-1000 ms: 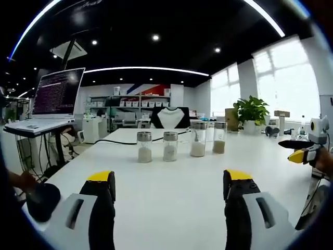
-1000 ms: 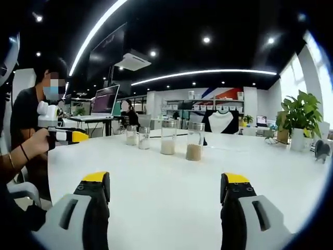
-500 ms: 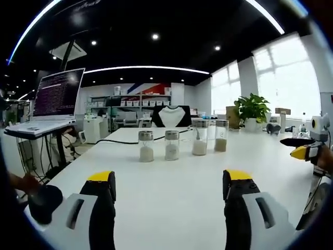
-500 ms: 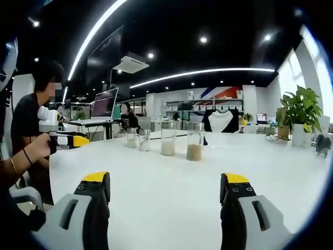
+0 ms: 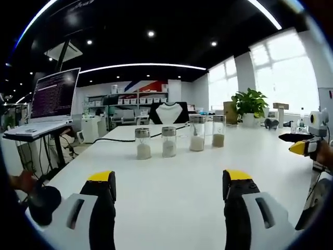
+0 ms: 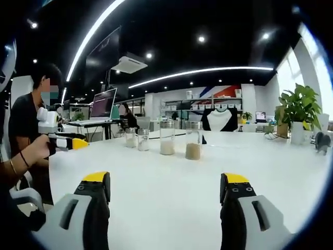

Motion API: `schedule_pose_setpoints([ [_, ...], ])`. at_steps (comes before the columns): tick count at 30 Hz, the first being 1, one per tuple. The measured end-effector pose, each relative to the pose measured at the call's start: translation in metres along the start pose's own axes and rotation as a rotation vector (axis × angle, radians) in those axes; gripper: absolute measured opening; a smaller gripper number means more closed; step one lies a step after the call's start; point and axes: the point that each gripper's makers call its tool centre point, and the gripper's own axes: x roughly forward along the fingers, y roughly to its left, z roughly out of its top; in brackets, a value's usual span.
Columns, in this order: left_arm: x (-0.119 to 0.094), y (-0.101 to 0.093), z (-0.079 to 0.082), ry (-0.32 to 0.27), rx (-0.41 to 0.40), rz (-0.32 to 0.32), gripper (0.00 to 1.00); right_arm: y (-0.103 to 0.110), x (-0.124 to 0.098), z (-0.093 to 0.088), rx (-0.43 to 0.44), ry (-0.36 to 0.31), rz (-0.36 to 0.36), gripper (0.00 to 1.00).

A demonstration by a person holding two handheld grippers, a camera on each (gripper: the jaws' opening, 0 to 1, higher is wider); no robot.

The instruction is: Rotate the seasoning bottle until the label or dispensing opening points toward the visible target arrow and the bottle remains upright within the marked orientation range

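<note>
Several clear seasoning bottles with metal caps stand upright in a row on the white table [image 5: 171,192]. In the left gripper view the row runs from a short bottle [image 5: 142,144] past another short one [image 5: 168,141] to two taller ones [image 5: 197,133] [image 5: 219,131]. My left gripper [image 5: 169,179] is open, well short of the row. In the right gripper view the nearest bottle [image 6: 193,140] holds brownish powder, a white-filled one [image 6: 167,138] stands beside it, and two short ones [image 6: 143,139] lie farther left. My right gripper [image 6: 165,179] is open, nothing between its jaws. No label or arrow is discernible.
A laptop [image 5: 49,101] sits on a stand at the left. A potted plant [image 5: 248,104] stands on the far right of the table. The right gripper [image 5: 307,143] enters the left gripper view. A person [image 6: 28,125] holds the left gripper [image 6: 62,139] in the right gripper view.
Both views have shifted slightly; the bottles stay in place. Both grippers remain open.
</note>
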Motion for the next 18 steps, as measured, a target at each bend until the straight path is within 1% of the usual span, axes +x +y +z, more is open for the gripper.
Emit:
schedule_pose_setpoints([
  [8, -0.0012, 0.0035, -0.0004, -0.006, -0.025, -0.003, 0.89, 0.0037, 0.0027, 0.0011, 0.01, -0.007, 0.01, 0.88],
  [14, -0.0031, 0.008, -0.0018, 0.002, -0.016, 0.01, 0.89, 0.0071, 0.0056, 0.0012, 0.003, -0.003, 0.02, 0.88],
  [18, -0.0027, 0.0077, -0.0027, 0.009, -0.004, 0.008, 0.89, 0.0067, 0.0062, 0.0014, 0.009, -0.006, 0.019, 0.87],
])
